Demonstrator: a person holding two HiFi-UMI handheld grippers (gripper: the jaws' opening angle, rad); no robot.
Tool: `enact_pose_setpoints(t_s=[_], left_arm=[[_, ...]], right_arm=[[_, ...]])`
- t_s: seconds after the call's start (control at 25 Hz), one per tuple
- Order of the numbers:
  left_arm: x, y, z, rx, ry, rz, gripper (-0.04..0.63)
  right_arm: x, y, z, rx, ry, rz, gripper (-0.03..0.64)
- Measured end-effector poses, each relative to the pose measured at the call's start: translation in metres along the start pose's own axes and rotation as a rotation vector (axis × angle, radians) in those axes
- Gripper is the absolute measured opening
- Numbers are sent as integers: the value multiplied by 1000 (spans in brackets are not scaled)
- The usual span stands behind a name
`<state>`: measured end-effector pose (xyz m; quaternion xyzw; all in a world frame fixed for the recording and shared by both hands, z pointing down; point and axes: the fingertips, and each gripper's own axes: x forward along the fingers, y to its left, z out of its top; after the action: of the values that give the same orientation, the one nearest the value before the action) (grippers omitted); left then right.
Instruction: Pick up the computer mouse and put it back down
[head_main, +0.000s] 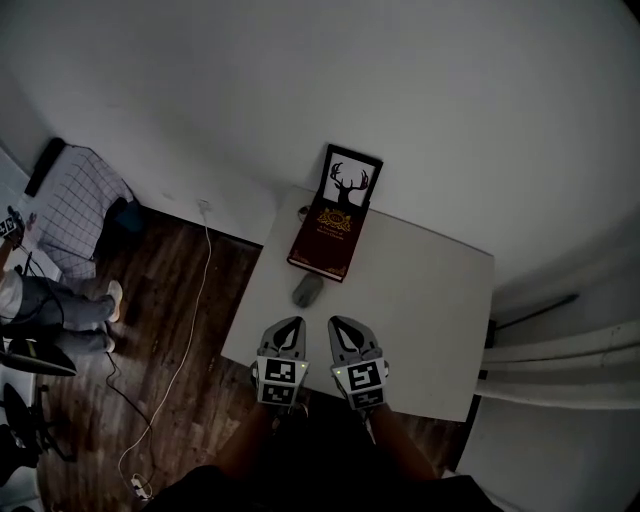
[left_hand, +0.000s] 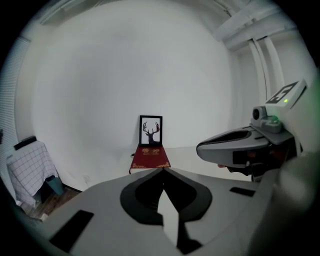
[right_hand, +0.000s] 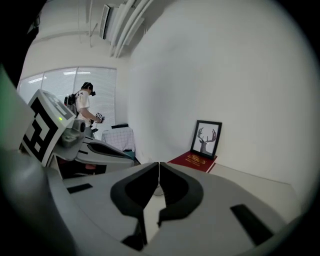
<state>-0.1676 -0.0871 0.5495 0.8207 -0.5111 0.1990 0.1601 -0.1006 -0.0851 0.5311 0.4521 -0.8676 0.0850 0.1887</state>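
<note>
In the head view, the mouse (head_main: 307, 290) lies on the white bench (head_main: 430, 300), just near of a red book (head_main: 327, 240). The left claw (head_main: 287, 333) and right claw (head_main: 345, 333) sit side by side nearer, clear of it. The left gripper view shows its claw clenched on nothing, and the right gripper view shows the same.

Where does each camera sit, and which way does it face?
Head view: on the head, looking down at the table, mouse, left gripper, right gripper and forearms.
Left gripper view: on the left gripper, facing the wall; its shut jaws and the right gripper show.
Right gripper view: on the right gripper, facing the wall; its shut jaws and the left gripper show.
All share the red book and deer picture.
</note>
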Motion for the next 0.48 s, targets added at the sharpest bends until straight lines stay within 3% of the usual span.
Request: enact_pose_setpoints(t_s=[0.32, 0.48], left_arm=[[-59, -22, 7, 16, -99, -38, 2], [-83, -37, -3, 20, -107, -73, 2]], right_arm=[[-52, 43, 14, -54, -67, -61, 21], [-76, 59, 6, -52, -71, -92, 21]])
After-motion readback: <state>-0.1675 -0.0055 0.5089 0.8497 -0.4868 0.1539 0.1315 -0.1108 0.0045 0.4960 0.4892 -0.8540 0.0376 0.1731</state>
